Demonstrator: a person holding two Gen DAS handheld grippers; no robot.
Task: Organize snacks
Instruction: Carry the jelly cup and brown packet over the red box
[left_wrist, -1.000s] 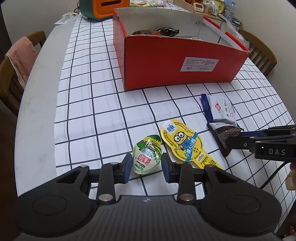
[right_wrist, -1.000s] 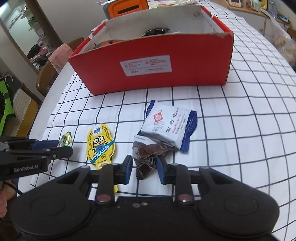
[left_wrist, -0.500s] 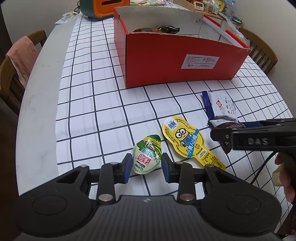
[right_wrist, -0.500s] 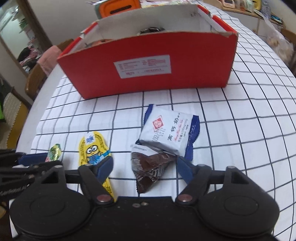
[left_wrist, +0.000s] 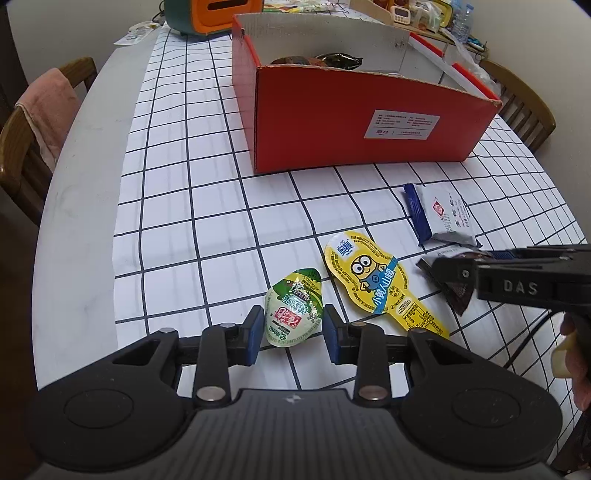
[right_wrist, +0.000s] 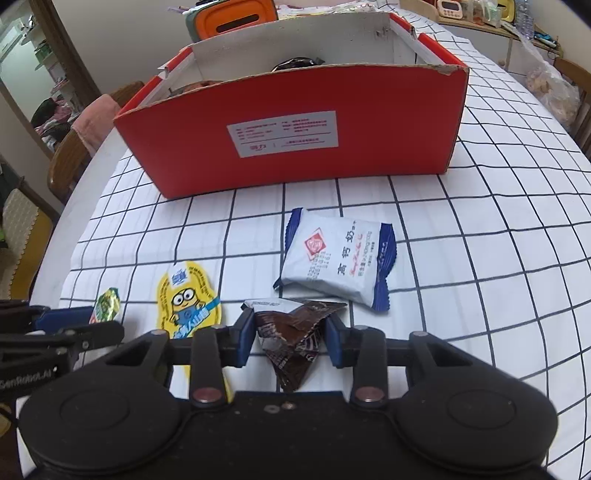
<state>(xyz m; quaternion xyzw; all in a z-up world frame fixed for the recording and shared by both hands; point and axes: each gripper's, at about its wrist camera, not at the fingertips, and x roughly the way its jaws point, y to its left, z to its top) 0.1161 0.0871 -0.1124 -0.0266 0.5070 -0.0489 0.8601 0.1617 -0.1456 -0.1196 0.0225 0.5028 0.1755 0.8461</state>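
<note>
My left gripper (left_wrist: 293, 338) is shut on a green snack pouch (left_wrist: 293, 312), held just above the checked tablecloth. My right gripper (right_wrist: 290, 338) is shut on a brown triangular snack packet (right_wrist: 291, 334); it also shows in the left wrist view (left_wrist: 458, 273). A yellow Minion packet (left_wrist: 380, 282) lies between the two grippers. A white and blue snack packet (right_wrist: 338, 258) lies just beyond the brown one. The red cardboard box (right_wrist: 291, 136) stands open behind them with dark packets inside (left_wrist: 317, 61).
An orange and green container (left_wrist: 212, 14) stands behind the box. Wooden chairs stand at the left (left_wrist: 26, 140) and right (left_wrist: 524, 99) of the table. A plastic bag (right_wrist: 550, 88) lies at the far right. The table's left edge (left_wrist: 74, 221) is bare white.
My right gripper opened wide half a second ago and has now closed on the brown packet. The left gripper has kept its hold on the green pouch.
</note>
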